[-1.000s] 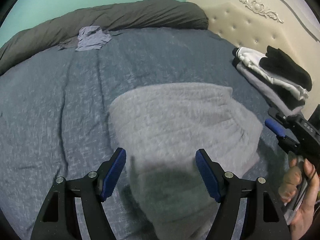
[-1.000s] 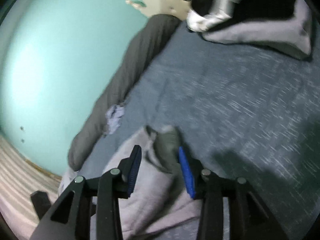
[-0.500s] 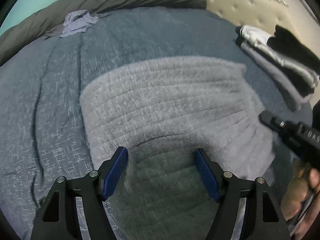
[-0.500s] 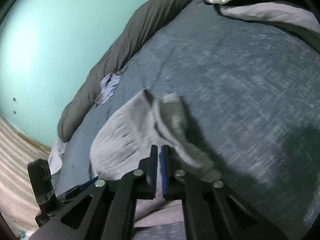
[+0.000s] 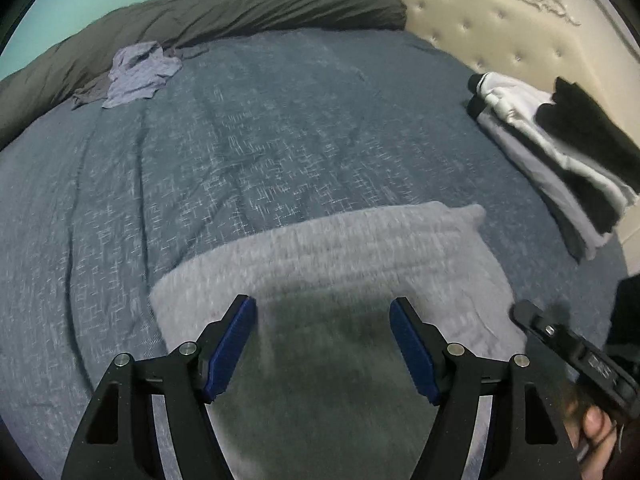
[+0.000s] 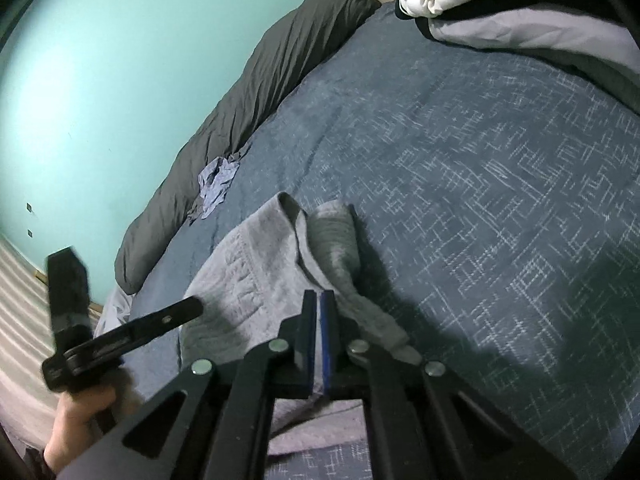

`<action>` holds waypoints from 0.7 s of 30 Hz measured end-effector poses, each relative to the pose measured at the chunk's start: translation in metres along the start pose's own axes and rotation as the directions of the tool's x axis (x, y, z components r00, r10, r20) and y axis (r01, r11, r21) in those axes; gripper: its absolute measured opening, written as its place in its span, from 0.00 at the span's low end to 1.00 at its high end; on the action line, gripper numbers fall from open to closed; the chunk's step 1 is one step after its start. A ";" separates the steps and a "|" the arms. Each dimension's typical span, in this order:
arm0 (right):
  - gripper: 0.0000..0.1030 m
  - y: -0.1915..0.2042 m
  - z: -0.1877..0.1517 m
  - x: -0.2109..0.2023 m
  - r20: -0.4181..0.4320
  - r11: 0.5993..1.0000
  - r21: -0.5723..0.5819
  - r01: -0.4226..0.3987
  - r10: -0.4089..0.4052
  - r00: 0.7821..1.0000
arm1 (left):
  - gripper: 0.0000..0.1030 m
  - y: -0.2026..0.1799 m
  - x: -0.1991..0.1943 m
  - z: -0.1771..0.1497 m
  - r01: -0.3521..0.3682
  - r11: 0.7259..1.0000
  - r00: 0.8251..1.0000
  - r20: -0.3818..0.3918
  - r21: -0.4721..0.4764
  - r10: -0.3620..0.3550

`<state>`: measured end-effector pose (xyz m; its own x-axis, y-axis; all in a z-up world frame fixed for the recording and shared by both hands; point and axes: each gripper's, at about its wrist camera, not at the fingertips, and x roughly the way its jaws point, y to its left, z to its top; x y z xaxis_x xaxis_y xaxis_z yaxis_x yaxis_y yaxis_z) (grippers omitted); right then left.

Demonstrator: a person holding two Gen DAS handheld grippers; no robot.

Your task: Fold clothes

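One grey knitted garment lies on the blue bed cover near the bed's front edge. The left hand-held gripper hangs over it with jaws wide and nothing between them, while the right hand-held gripper is pressed together on a raised fold of this garment. One pile of folded clothes sits by the headboard, and one crumpled blue cloth lies at the far edge beside one dark rolled duvet.
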<state>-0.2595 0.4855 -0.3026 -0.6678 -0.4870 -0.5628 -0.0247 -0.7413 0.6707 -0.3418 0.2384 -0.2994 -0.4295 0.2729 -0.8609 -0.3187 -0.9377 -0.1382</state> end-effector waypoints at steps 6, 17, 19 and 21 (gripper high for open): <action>0.00 -0.001 -0.003 0.003 -0.008 1.000 -0.004 -0.006 0.006 1.000 | 0.72 0.003 0.033 0.001 -0.021 1.000 0.998 -0.066 0.001 0.021; 0.00 -0.006 -0.005 -0.003 0.011 1.000 0.001 0.004 -0.004 1.000 | 0.71 -0.052 0.030 0.042 0.022 0.997 0.997 -0.069 0.073 -0.017; 0.00 -0.008 -0.006 -0.005 0.011 1.000 0.004 0.008 -0.008 1.000 | 0.71 -0.051 0.045 0.044 0.025 0.999 0.995 -0.094 0.035 -0.022; 0.00 -0.011 -0.006 -0.004 0.009 1.000 0.012 0.007 -0.007 1.000 | 0.71 -0.050 0.060 0.045 0.025 1.000 0.992 -0.120 0.005 -0.025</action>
<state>-0.2520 0.4930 -0.3105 -0.6740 -0.4775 -0.5637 -0.0382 -0.7395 0.6721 -0.3899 0.3116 -0.3220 -0.3166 0.2680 -0.9099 -0.3336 -0.9294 -0.1576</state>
